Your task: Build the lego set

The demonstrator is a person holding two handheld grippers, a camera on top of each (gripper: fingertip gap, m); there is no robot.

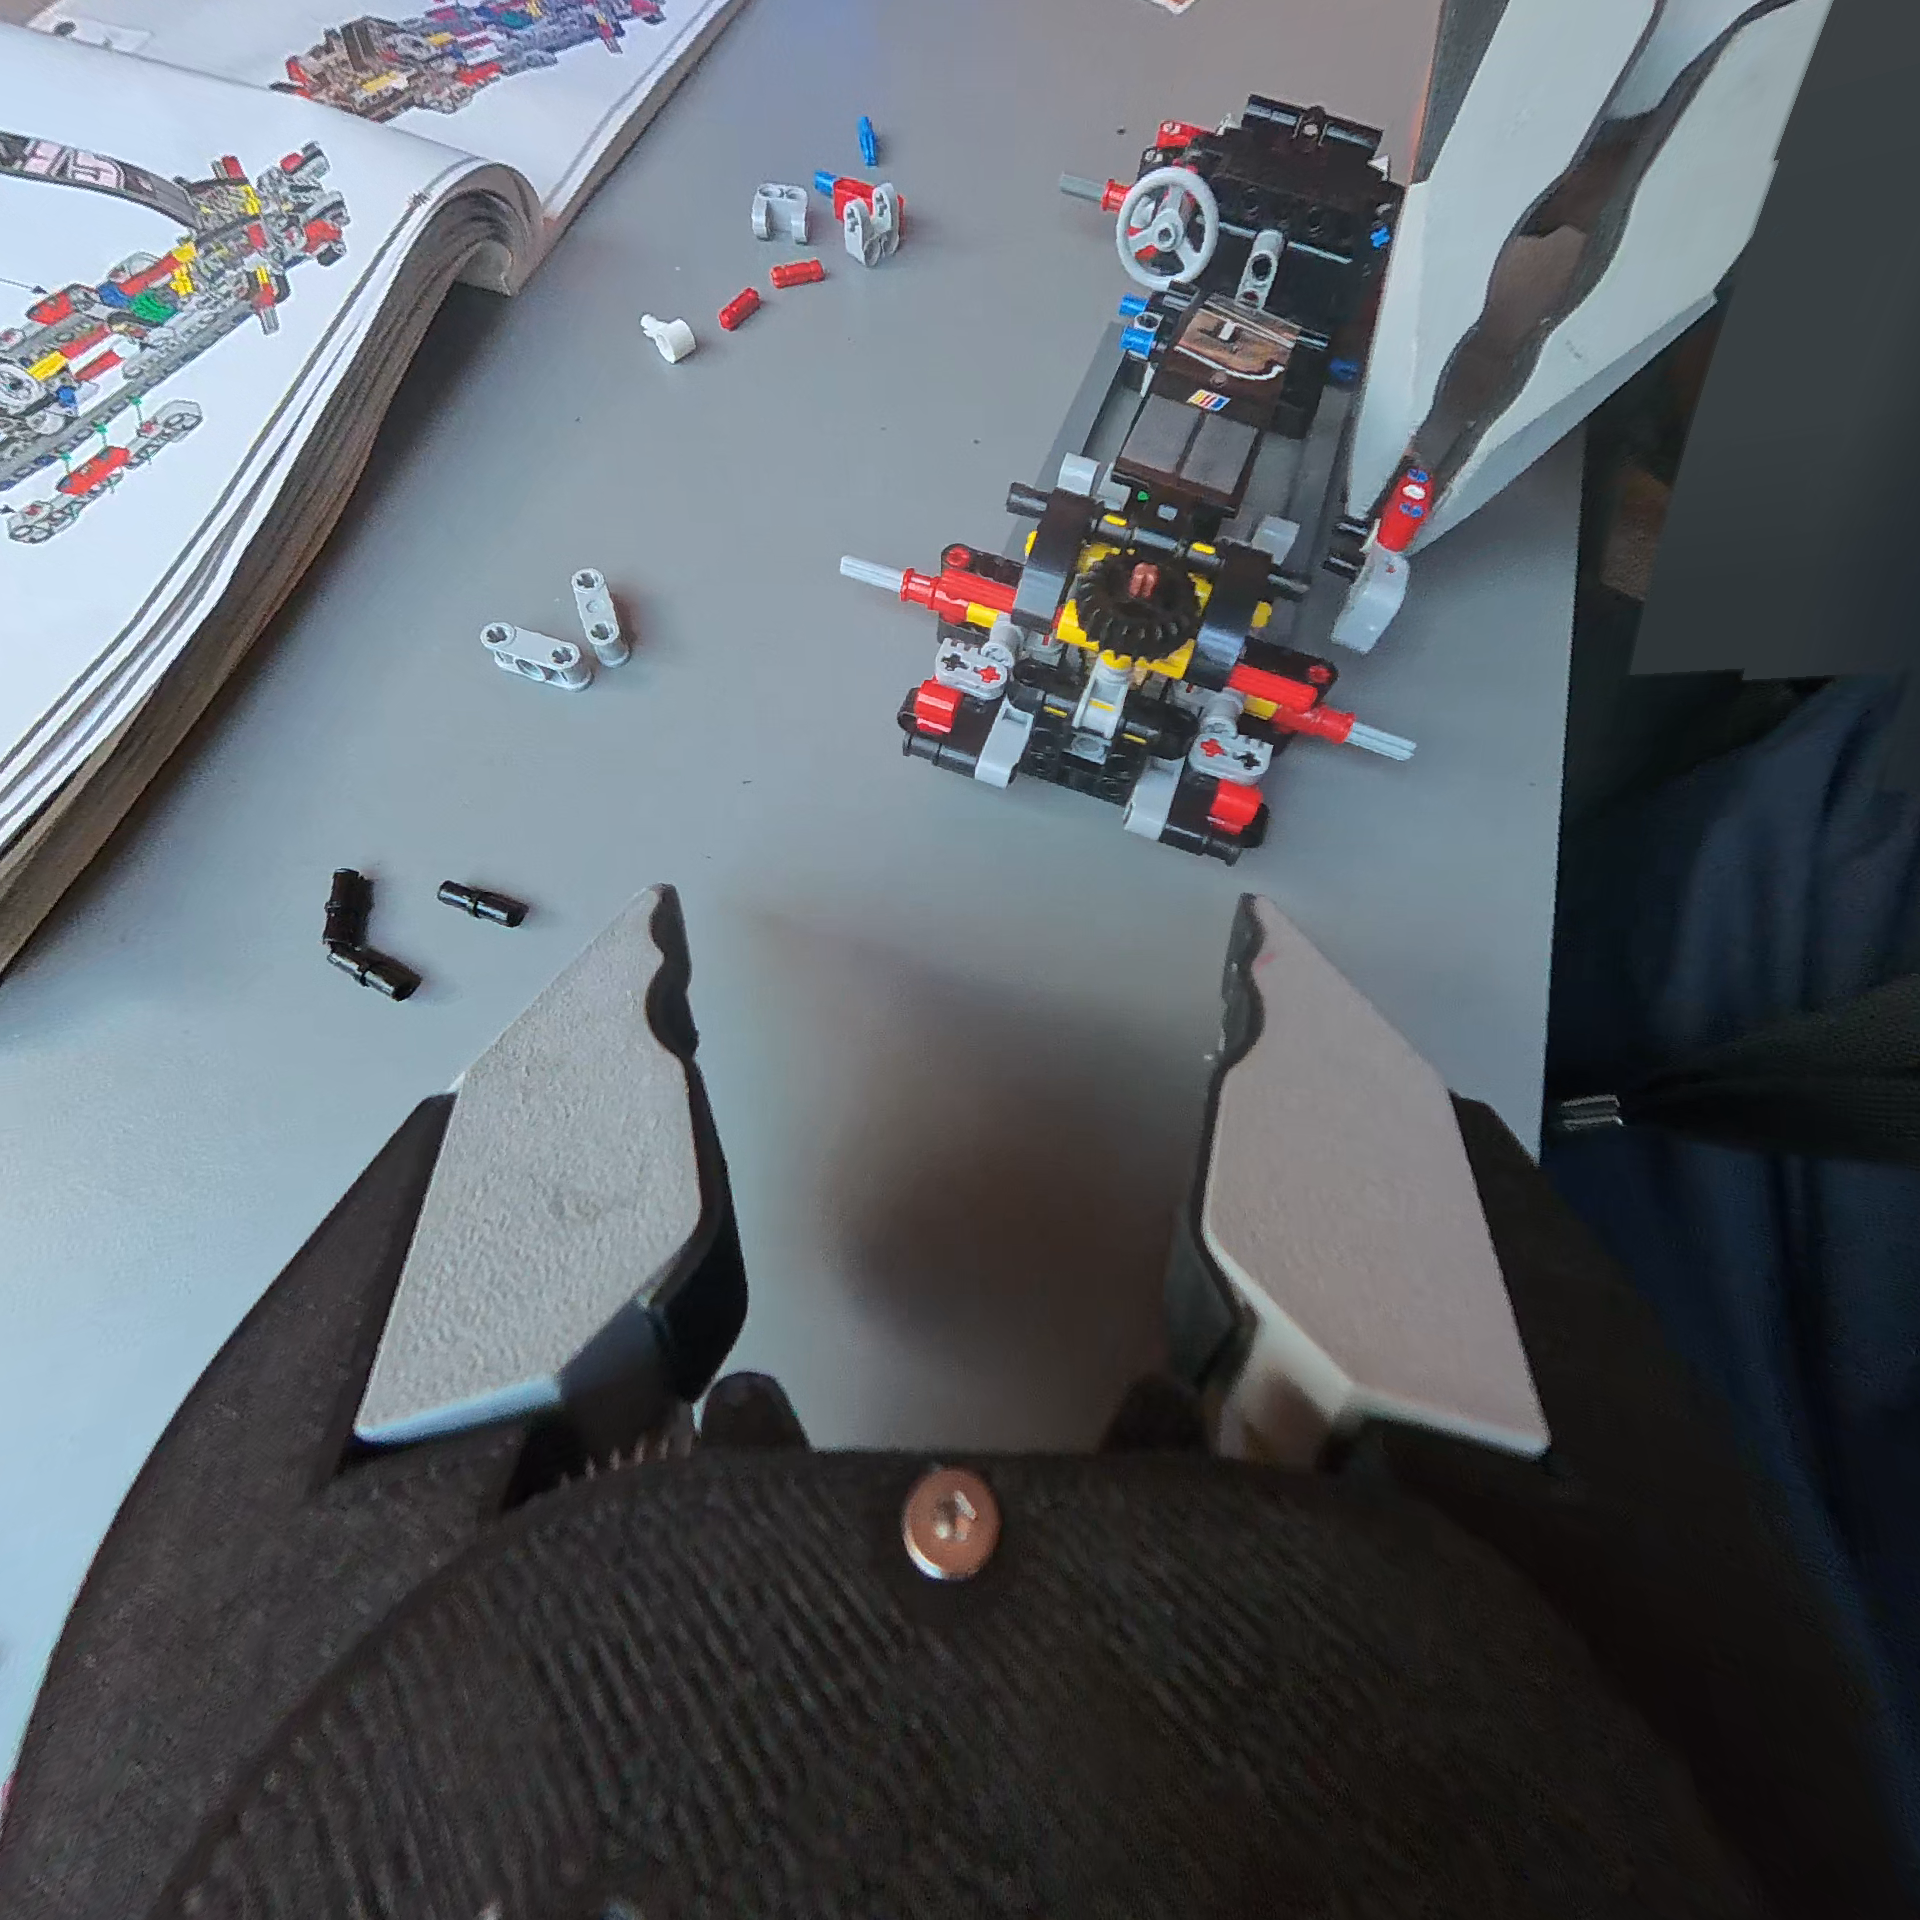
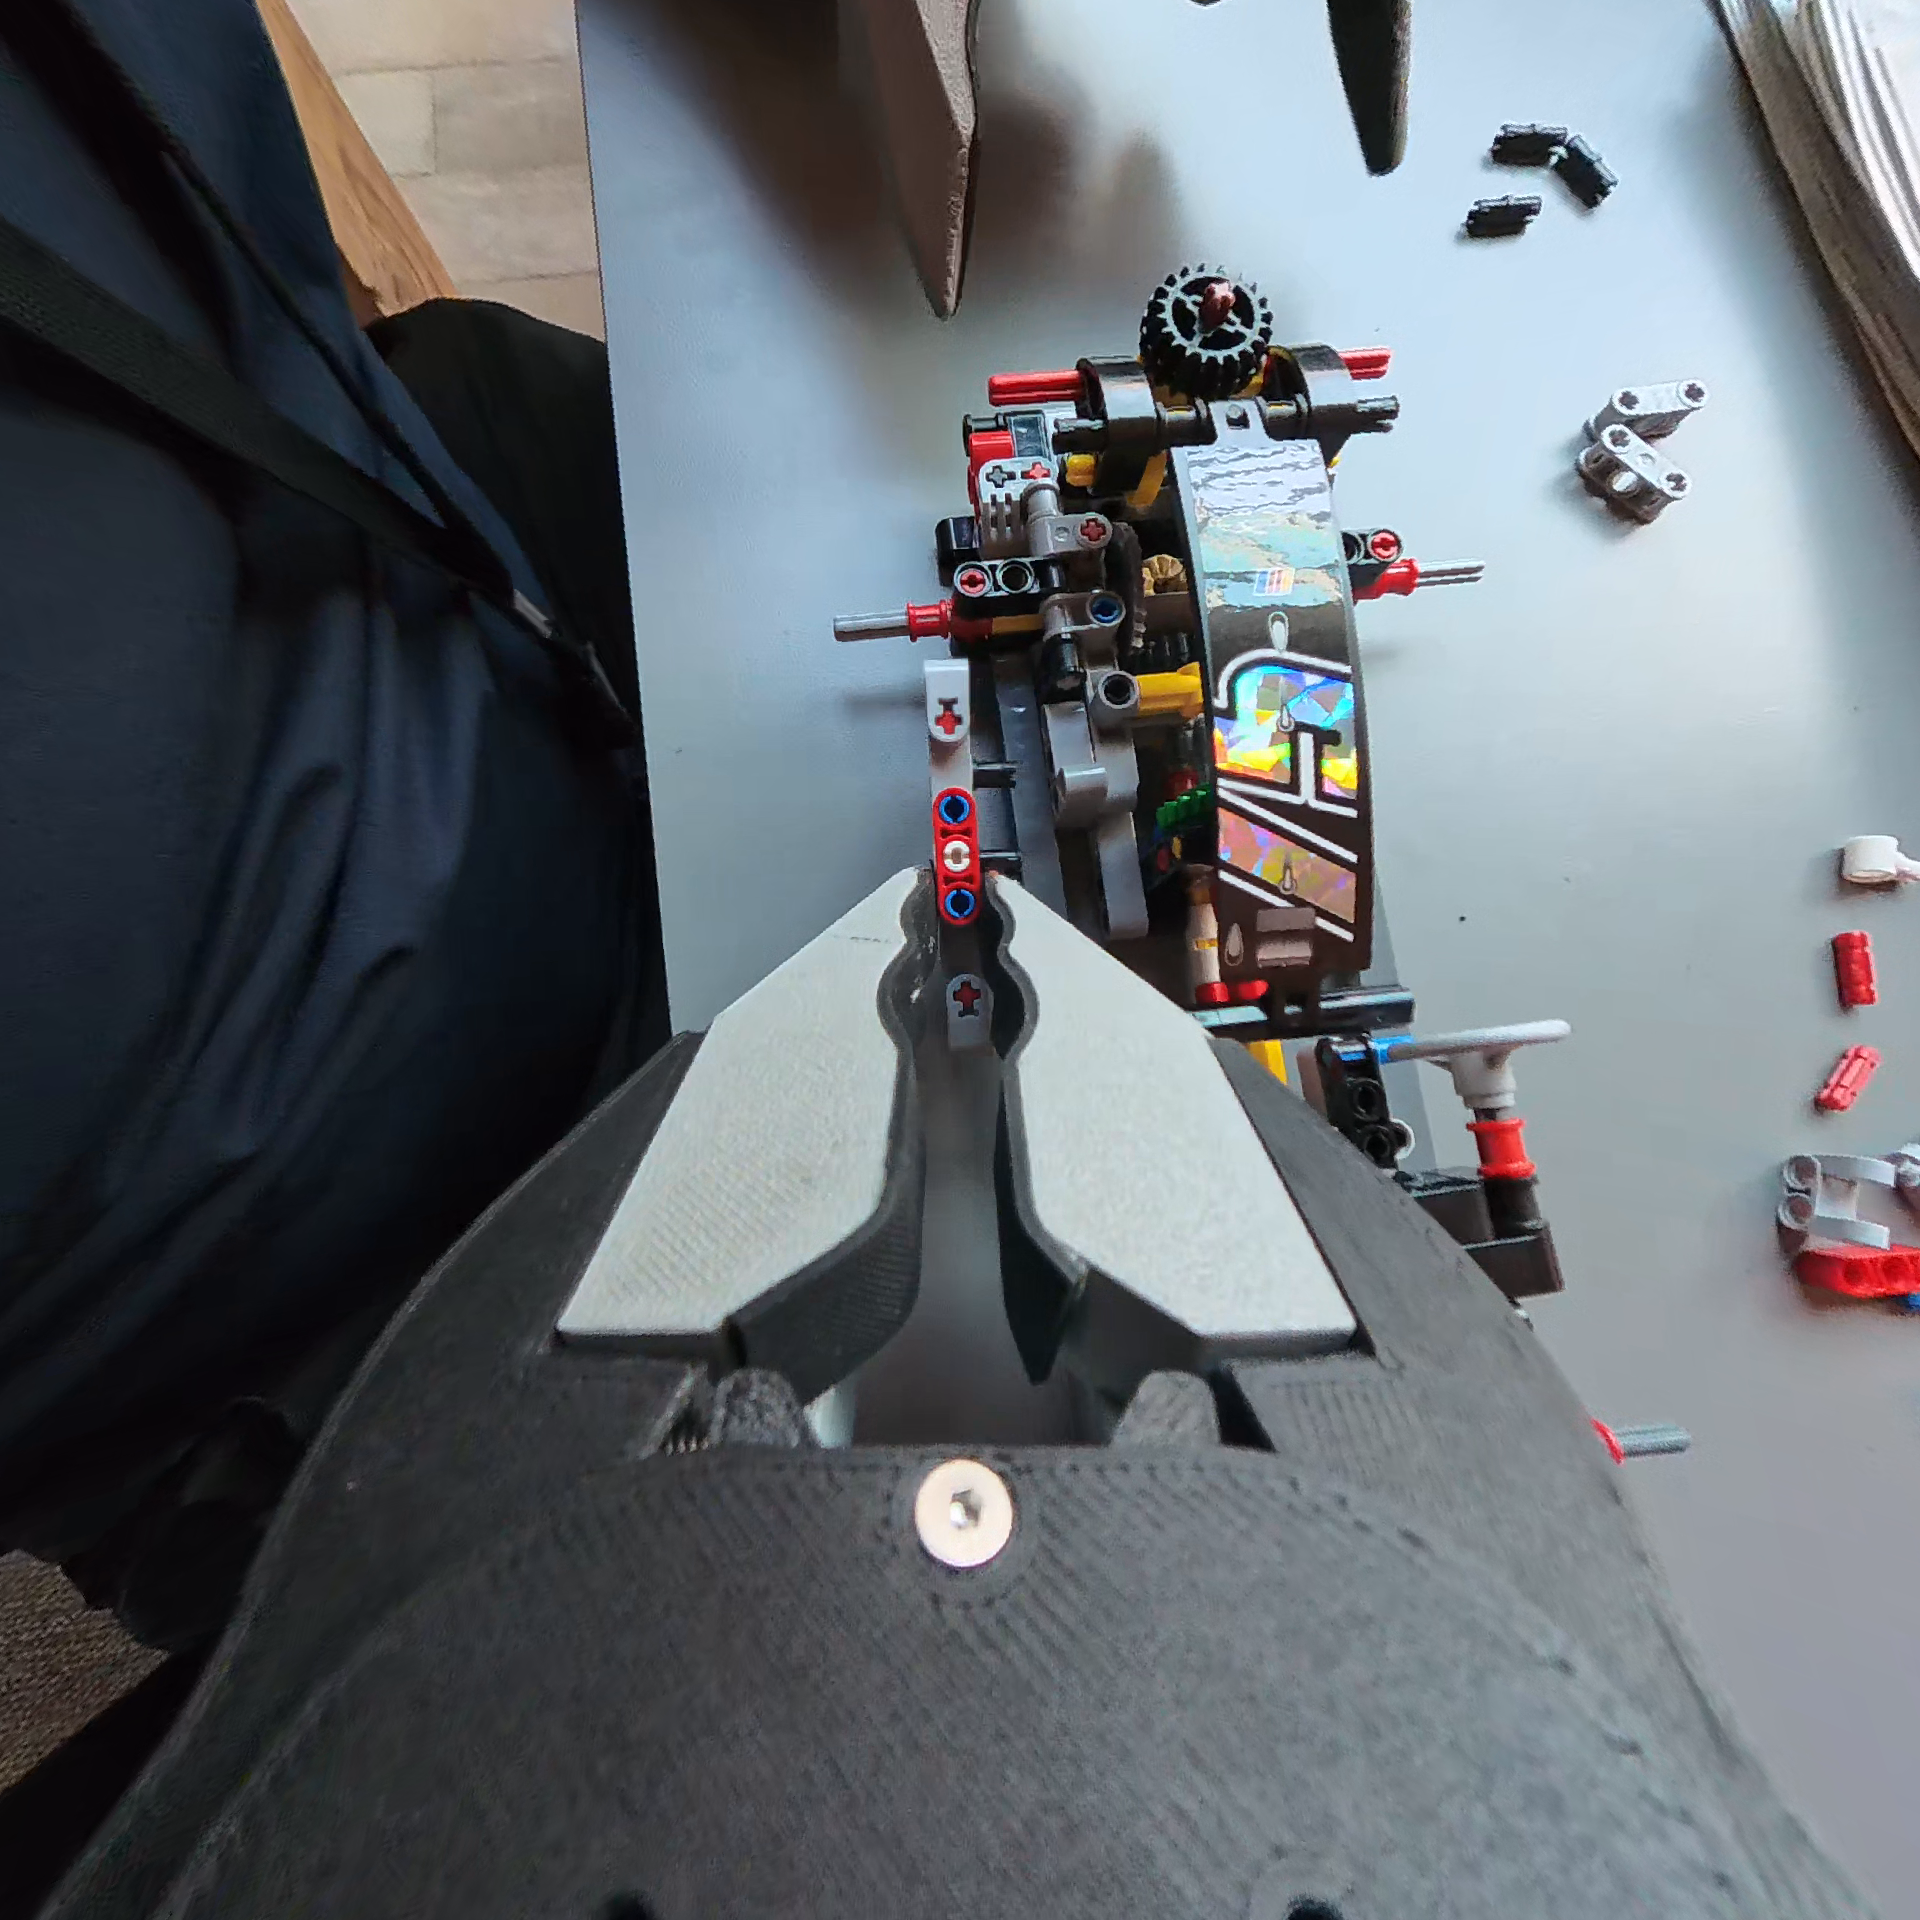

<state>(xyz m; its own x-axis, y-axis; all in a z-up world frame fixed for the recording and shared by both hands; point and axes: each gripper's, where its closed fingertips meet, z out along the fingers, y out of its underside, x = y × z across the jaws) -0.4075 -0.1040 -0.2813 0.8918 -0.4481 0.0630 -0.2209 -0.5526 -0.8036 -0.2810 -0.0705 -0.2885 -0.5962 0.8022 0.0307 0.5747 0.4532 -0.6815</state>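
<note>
My left gripper (image 1: 954, 899) is open and empty and hovers over the bare grey table (image 1: 790, 499), short of a black, red and yellow brick-built car chassis (image 1: 1143, 582). My right gripper (image 2: 958, 883) is shut on a light grey beam (image 2: 966, 1008) that carries a short red beam with blue pins (image 2: 956, 854). It holds this piece against the near side of the chassis (image 2: 1195, 675). In the left wrist view the right gripper (image 1: 1403, 499) and its grey and red piece (image 1: 1377, 592) show at the chassis's right side. The left gripper's fingers (image 2: 935, 156) show at the top of the right wrist view.
An open instruction book (image 1: 208, 312) lies at the left. Loose parts lie on the table: black pins (image 1: 369, 940), grey connectors (image 1: 551, 644), red pins (image 1: 769, 291), a white piece (image 1: 668, 336), a grey, red and blue cluster (image 1: 852, 208). The table edge (image 1: 1558, 727) and a person's dark clothing (image 2: 260, 831) are close.
</note>
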